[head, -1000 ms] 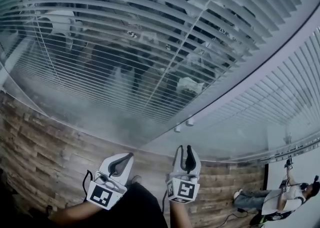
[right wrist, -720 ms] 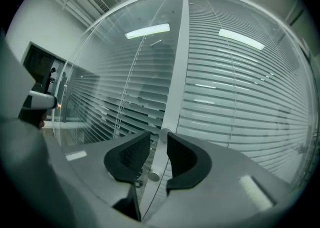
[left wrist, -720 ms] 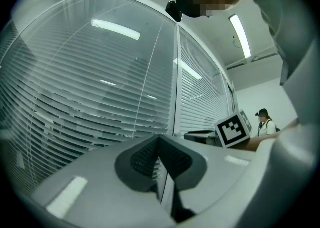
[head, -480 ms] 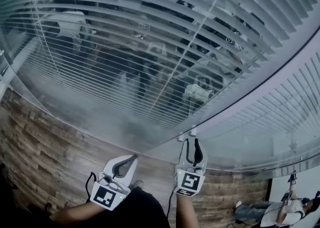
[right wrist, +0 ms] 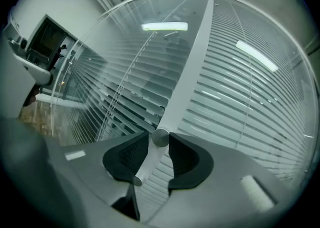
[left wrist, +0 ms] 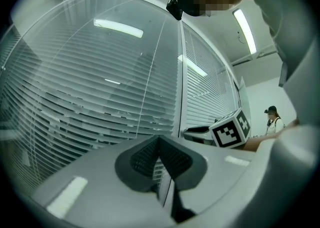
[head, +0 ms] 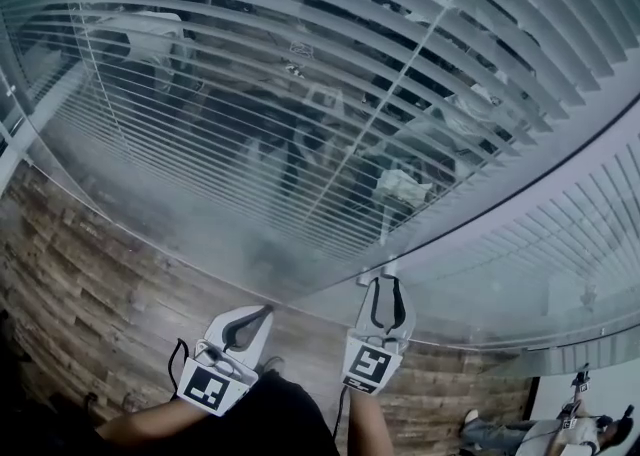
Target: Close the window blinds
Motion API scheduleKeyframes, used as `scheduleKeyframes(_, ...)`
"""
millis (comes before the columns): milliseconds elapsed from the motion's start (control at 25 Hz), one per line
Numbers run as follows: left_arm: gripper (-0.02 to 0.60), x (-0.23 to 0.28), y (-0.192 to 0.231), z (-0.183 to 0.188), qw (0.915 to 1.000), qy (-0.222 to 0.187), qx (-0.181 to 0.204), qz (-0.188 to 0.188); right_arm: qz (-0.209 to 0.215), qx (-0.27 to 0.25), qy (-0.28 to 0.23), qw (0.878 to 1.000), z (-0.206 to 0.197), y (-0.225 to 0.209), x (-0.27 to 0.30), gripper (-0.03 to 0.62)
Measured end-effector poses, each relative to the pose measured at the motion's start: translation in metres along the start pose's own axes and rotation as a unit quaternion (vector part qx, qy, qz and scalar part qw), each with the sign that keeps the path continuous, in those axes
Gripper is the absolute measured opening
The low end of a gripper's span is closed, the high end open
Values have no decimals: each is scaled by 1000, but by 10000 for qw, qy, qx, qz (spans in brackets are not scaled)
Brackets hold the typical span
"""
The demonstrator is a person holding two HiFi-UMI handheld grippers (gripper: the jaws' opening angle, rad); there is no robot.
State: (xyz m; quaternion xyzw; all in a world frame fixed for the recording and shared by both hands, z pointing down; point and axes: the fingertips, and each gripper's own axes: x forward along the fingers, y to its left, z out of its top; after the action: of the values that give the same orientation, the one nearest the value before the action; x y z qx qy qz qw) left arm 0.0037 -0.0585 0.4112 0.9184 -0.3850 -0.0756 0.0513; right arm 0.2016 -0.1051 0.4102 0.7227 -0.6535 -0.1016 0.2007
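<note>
**Blind panels and control knobs: state at the grippers**

The window blinds (head: 300,94) hang behind curved glass straight ahead of both grippers. The slats are horizontal and pale. On the panel to the left of the right gripper (head: 388,282) they stand tilted open, with dark gaps that show the room beyond. On the panel to its right they look paler and closer set. Thin cords (head: 340,154) run across the slats of the left panel.

A pale frame post (right wrist: 192,67) divides the two panels and runs down to the right gripper's tips. That gripper's jaws have just been opening and stand apart. A round knob (right wrist: 160,138) on the post sits between the tips. A second knob (right wrist: 137,179) lies just below, nearer the gripper body.

The left gripper (head: 262,310) is held beside the right one. Its jaws are together at the tips, with nothing between them.

Below the glass and under both grippers lies a wood-plank floor (head: 90,294). A person (head: 590,434) is well apart, to the right of the right gripper.

Count: two blind panels, one post, two knobs, two grippers, one distant person.
</note>
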Motion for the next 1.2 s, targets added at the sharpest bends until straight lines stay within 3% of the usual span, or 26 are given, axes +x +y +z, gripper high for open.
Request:
scheduleKeyframes(400,0,-1,-5,3,10000,39,-64,8,54,-20,97,9999,2,-4,5,129)
scheduleKeyframes(560,0,-2,-5,1,9988,53,476,-143,47,74,78,9999,-2,-5,7,129)
scheduleKeyframes(680,0,-5,-1,-2,10000,48,-11,64,74,296,62,9995,-3,-7,7,129)
scheduleKeyframes(800,0,-7,0,-2,9999,60,-54,99,37,289,35,9996,-2,-8,6,127)
scheduleKeyframes(1040,0,-12,1,-1,9999,85,-80,122,24,-91,22,10000,1,-6,5,127)
scheduleKeyframes(1200,0,-13,1,-3,9998,121,-107,149,-16,-704,61,9975,2,-5,5,127)
